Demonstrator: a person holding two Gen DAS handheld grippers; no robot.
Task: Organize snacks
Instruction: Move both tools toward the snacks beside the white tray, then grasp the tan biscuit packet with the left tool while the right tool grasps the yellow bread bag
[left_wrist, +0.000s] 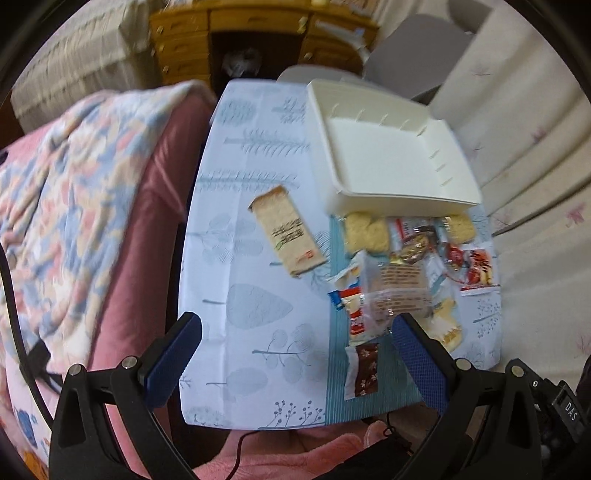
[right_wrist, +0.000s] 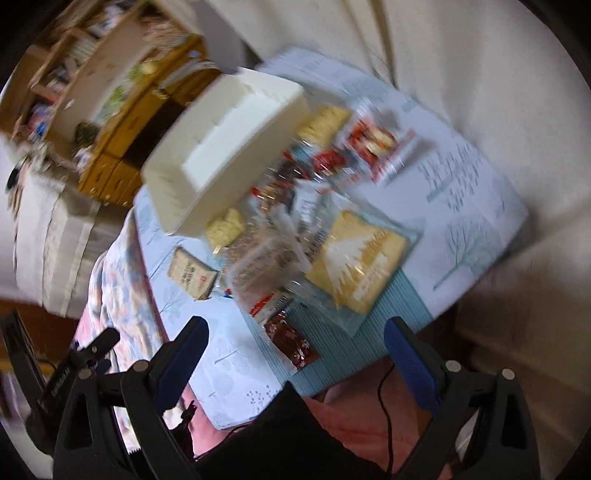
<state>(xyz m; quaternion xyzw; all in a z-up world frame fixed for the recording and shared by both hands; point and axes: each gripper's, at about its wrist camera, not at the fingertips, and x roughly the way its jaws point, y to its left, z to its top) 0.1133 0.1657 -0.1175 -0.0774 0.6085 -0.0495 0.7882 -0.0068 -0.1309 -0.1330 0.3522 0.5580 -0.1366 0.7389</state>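
Note:
A white plastic bin (left_wrist: 388, 147) stands at the far end of a small table (left_wrist: 236, 236) with a pale leaf-print cloth; it also shows in the right wrist view (right_wrist: 221, 147). A pile of snack packets (left_wrist: 410, 266) lies in front of it. A tan cracker pack (left_wrist: 286, 230) lies apart to the left. A dark brown packet (left_wrist: 364, 369) lies nearest me. A yellow cracker bag (right_wrist: 360, 258) shows in the right wrist view. My left gripper (left_wrist: 295, 326) is open above the table's near end. My right gripper (right_wrist: 295, 328) is open above the brown packet (right_wrist: 293, 341).
A pink sofa with a patterned quilt (left_wrist: 74, 192) runs along the table's left side. A wooden drawer desk (left_wrist: 258, 37) stands beyond the table. Cream curtains (left_wrist: 524, 129) hang at the right. A grey chair (left_wrist: 413, 48) sits behind the bin.

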